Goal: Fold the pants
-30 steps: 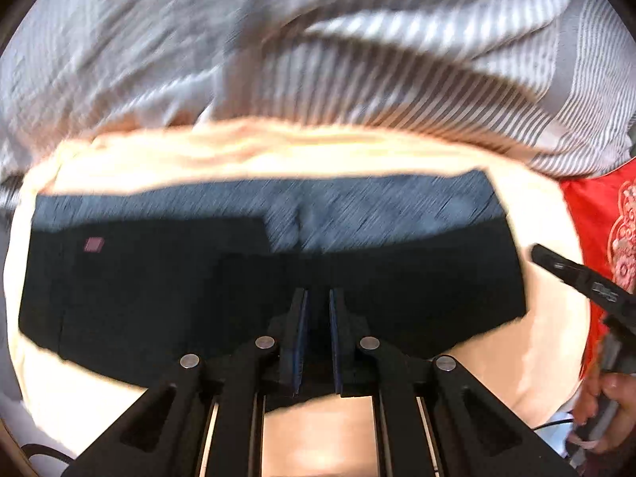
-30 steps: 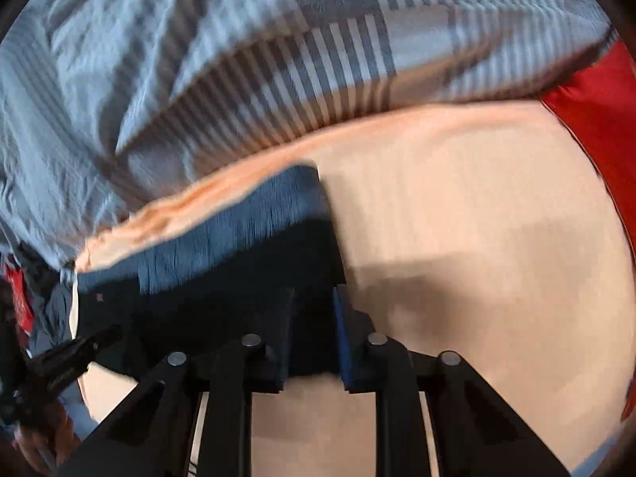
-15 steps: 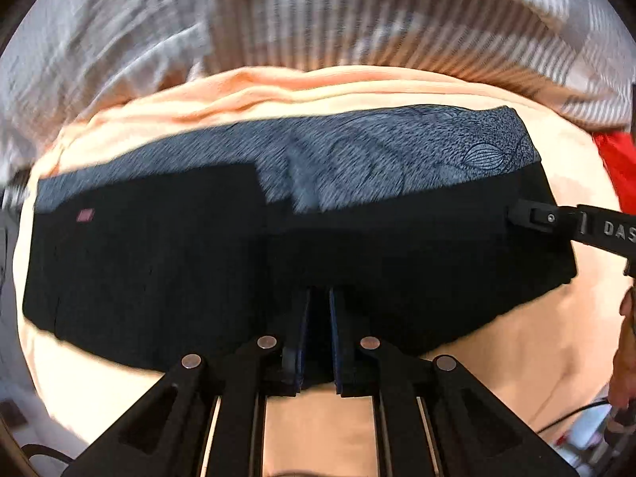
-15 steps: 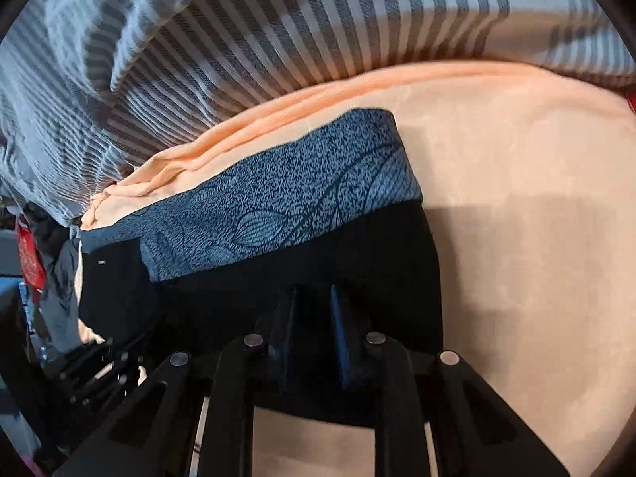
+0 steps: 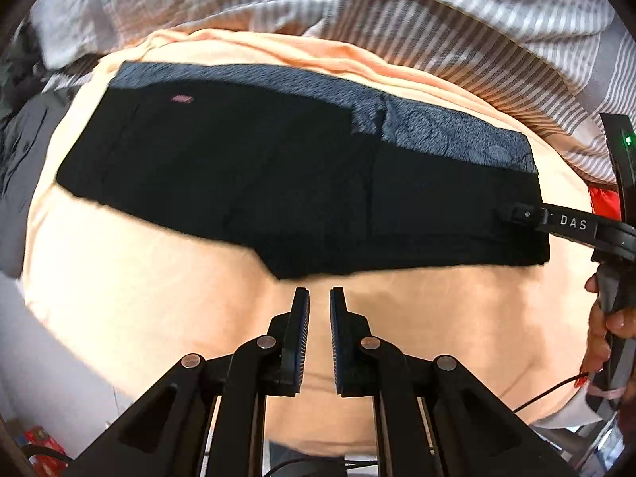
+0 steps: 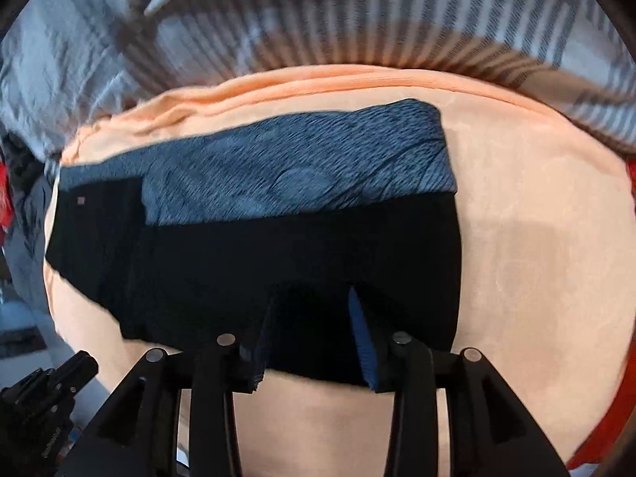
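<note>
The black pants point(image 5: 278, 183) lie folded in a long strip across the orange sheet point(image 5: 139, 298), with a blue-grey patterned band point(image 5: 445, 135) along their far edge. My left gripper point(image 5: 319, 298) hangs just short of the pants' near edge. Its jaws are opening, and only sheet shows between them. In the right wrist view the pants point(image 6: 278, 262) run under my right gripper point(image 6: 312, 314). Its jaws are opening too, wide apart over the near hem, with the fabric lying flat between the fingers point(image 6: 359, 330). My right gripper point(image 5: 516, 214) also reaches over the pants' right end.
A grey-and-white striped duvet point(image 5: 457, 31) is bunched behind the sheet. Red cloth point(image 5: 604, 202) lies at the right, and dark clothes point(image 5: 20, 159) at the left. A person's hand point(image 5: 608, 326) holds the right gripper's handle. The left gripper's body point(image 6: 51, 381) shows at the lower left.
My left gripper has let go of the pants' near edge and drawn back off it, with its jaws parted. The right gripper's jaws have spread over the hem. The pants now lie flat.
</note>
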Available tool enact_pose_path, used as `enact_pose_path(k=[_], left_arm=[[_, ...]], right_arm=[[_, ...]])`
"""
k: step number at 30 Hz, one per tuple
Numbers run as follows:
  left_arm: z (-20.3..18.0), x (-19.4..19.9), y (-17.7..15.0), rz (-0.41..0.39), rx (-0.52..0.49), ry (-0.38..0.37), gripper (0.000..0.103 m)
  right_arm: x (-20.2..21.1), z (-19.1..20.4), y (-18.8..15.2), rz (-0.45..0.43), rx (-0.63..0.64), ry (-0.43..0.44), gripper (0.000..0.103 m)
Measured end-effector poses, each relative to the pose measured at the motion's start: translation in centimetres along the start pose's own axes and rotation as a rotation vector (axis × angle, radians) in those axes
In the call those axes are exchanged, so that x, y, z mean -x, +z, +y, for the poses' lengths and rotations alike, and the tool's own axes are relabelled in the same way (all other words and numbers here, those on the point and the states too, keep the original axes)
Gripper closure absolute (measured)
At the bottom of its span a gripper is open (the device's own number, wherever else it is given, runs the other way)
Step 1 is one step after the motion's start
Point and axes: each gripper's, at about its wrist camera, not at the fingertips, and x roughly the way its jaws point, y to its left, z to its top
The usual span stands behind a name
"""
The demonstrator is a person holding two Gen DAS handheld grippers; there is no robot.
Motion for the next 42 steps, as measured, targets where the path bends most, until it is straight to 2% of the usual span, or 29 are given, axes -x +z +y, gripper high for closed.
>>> enact_pose_path(k=[1,2,3,6,8,13,16,22,27,42], left_arm=[[-0.2,-0.3,0.0,0.002,0.011,-0.001,0.047],[0.2,0.3,-0.4,-0.012,0.036,-0.01,0.018],[0.4,0.3,-0.3,-0.018,0.053,-0.019,0.016],[1.2,1.7,-0.7,-0.01,0.088,-0.03,0.016],[1.7,2.5,-0.7,-0.013,0.122,-0.008,0.016],[2.5,3.7,-1.1,0.012,0.182,-0.03,0.016],[3.0,4.3,-1.6,0.043,0.221,-0.044,0.016],[3.1,5.5,-1.9,0.057,0.243,0.019,0.016],[3.2,7.2,-1.7,0.025,0.259,0.047,0.016],[0.8,9.0,-2.9,0.021,0.257,0.119,0.016]], right_arm=[[0.3,0.3,-0.3,0.014,0.003,0.004,0.058],[0.7,0.6,-0.6,0.031,-0.001,0.013,0.055],[1.0,0.8,-0.8,0.04,-0.008,0.021,0.054],[2.3,1.0,-1.8,0.071,-0.035,0.032,0.048],[3.1,0.9,-2.5,0.096,-0.051,0.037,0.038],[5.1,1.4,-3.7,0.141,-0.028,0.039,0.024],[6.1,2.0,-3.5,0.141,0.001,0.044,0.023],[7.4,2.5,-2.8,0.104,0.028,0.05,0.022],[7.9,2.0,-2.2,0.092,0.01,0.07,0.021],[9.6,-2.6,-3.7,0.046,-0.073,0.14,0.021]])
